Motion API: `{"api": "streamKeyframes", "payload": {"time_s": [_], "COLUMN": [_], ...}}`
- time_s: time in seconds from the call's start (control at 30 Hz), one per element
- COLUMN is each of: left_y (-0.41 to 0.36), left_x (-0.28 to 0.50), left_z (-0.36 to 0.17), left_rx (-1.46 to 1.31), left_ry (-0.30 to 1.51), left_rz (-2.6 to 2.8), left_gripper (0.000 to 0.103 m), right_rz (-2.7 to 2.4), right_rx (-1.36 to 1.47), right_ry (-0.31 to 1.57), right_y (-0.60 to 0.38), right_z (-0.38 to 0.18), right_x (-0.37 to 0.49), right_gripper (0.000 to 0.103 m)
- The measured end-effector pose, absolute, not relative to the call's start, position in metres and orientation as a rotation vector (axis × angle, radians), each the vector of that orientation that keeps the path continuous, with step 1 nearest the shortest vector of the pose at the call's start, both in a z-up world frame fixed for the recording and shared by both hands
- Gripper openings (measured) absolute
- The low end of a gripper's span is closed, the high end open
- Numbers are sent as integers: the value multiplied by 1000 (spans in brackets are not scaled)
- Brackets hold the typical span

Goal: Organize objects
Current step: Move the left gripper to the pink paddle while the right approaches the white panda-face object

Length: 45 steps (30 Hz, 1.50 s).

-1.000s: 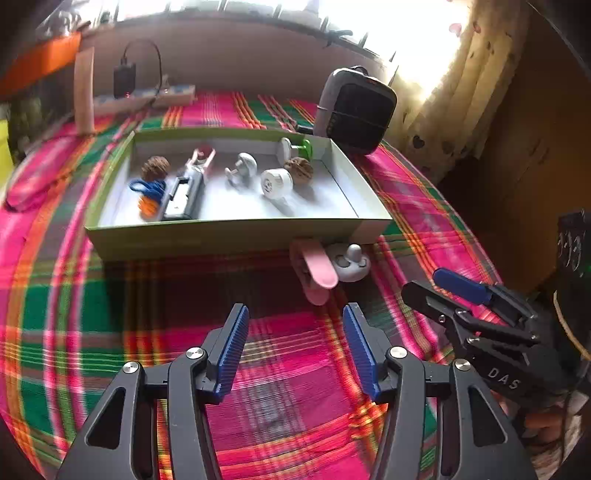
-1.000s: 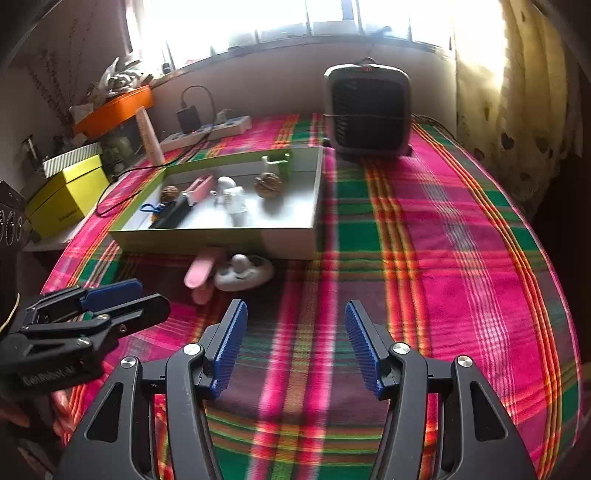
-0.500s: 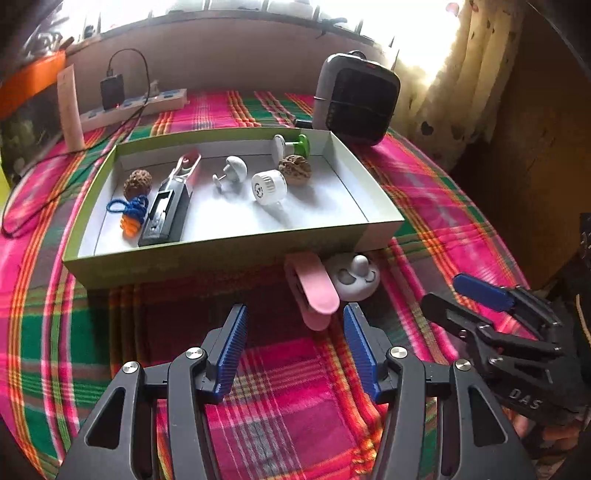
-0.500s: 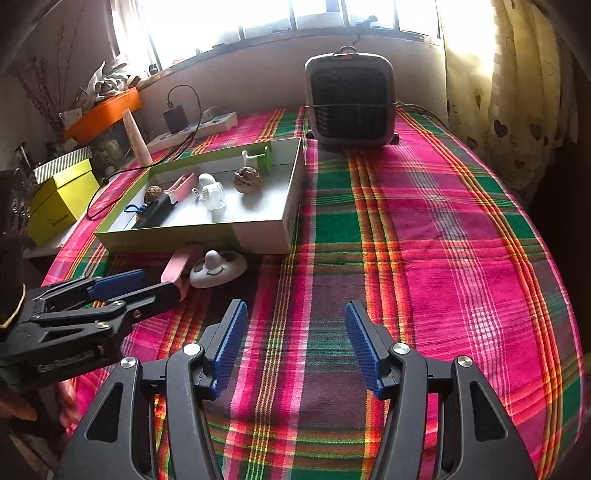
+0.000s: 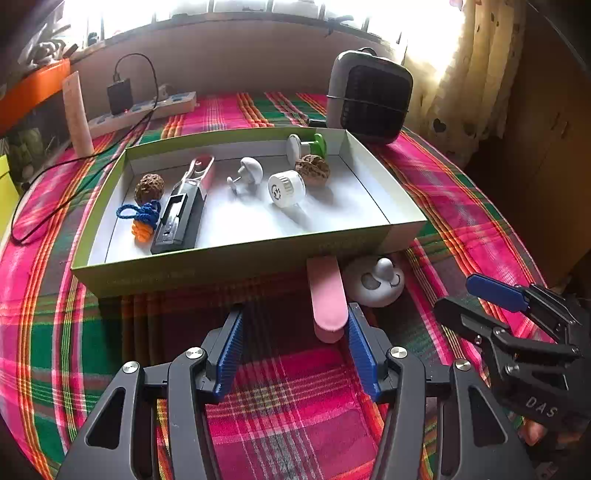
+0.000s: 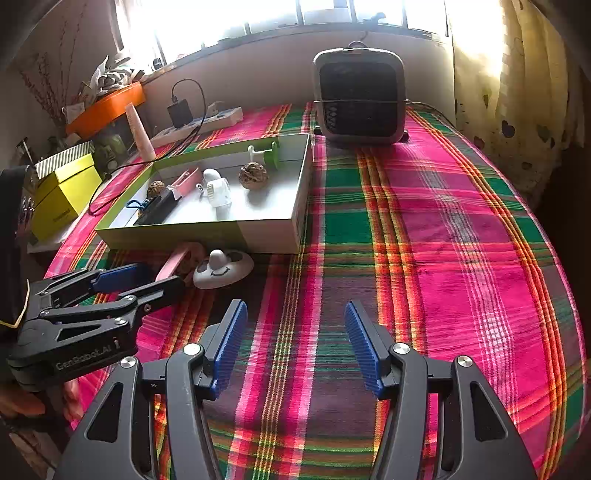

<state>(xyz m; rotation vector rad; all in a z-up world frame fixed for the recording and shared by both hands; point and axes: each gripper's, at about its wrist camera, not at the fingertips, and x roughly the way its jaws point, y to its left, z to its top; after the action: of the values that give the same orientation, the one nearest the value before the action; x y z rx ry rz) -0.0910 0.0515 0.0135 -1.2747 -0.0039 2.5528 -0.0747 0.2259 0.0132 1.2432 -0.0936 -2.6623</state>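
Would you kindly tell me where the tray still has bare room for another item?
The tray is bare along its right side, between the white knob and the right wall. Its left half is crowded around the black case, walnut and blue cord.

Daylight floods in from the far window (image 6: 332, 22), blown out to white glare. The shallow green-rimmed cardboard box (image 5: 229, 266) casts a dark shadow toward the near side. Fisheye bending curves edges; corners fall black.

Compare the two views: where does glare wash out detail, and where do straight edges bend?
Left wrist view: the window is blown white; the box front edge bows. Right wrist view: window and curtain glare; tablecloth stripes curve outward.
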Motion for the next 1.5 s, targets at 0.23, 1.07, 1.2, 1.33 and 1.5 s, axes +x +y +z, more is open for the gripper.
{"api": "streamKeyframes", "payload": {"time_s": [0.23,1.07,1.2,1.33,1.5], "left_y": [55,26,17,8,-3], "left_x": [-97,-87,-82,-79,-76], "left_z": [13,11,11,11,11], "left_rx": [-1269,-1270,-1275,-1275,-1279], "left_ry": [-17,-60,-76,-90,-103], "left_rz": [2572,2632,2641,2652,2662], "left_gripper": [52,21,21,21,21], "right_rz": [-2660,-2641,-2629,-2609,-2613], "right_rx": [1253,1253,1244,1245,1240], "right_ry": [-90,-60,-55,-52,-44], "right_y": [225,206,197,186,178], "right_z": [13,15,17,16,16], "right_x": [-76,-78,-81,-87,-93], "right_gripper": [56,56,56,56,56]}}
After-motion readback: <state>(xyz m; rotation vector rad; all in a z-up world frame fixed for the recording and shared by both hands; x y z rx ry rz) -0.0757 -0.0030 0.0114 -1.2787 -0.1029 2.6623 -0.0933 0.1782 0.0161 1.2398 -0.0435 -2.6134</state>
